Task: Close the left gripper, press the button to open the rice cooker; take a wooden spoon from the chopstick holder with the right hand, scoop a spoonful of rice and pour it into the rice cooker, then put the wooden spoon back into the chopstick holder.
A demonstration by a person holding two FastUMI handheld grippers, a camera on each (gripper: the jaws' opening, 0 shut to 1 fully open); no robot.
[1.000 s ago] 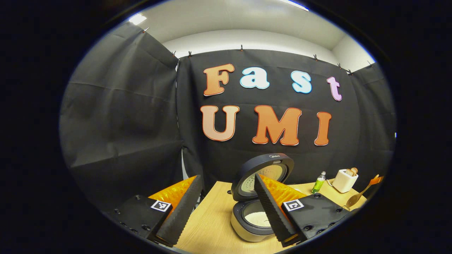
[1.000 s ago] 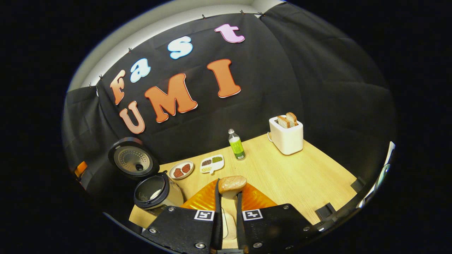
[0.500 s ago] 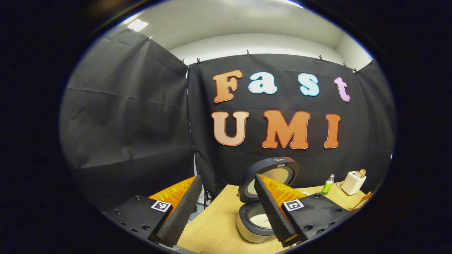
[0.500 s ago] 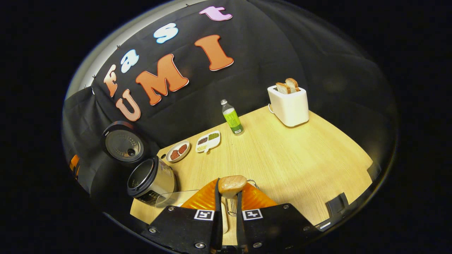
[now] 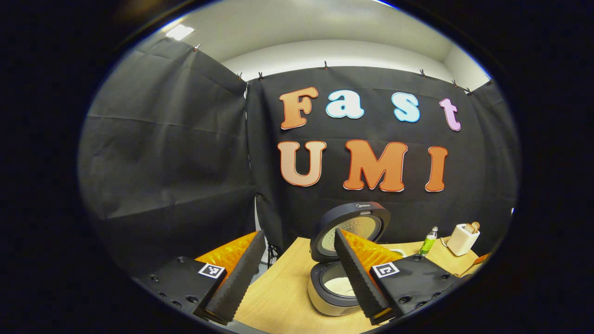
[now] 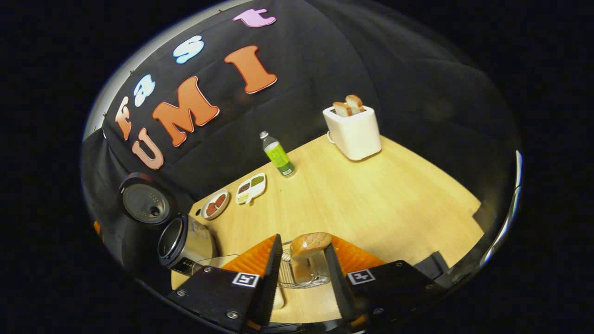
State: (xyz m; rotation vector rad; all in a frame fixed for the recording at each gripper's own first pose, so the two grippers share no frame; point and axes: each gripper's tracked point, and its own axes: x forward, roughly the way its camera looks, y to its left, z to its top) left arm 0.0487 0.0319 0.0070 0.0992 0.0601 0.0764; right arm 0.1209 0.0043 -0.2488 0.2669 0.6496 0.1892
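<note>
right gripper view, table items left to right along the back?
rice cooker → round plate → divided dish → green bottle → toaster

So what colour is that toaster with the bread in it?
The toaster is white; the right gripper view shows it best.

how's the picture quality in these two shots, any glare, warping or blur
Left gripper view: sharp; fisheye bows the wall, ceiling light glares top left. Right gripper view: table curves and tilts; toaster crisp, rice cooker dim at the edge.
</note>
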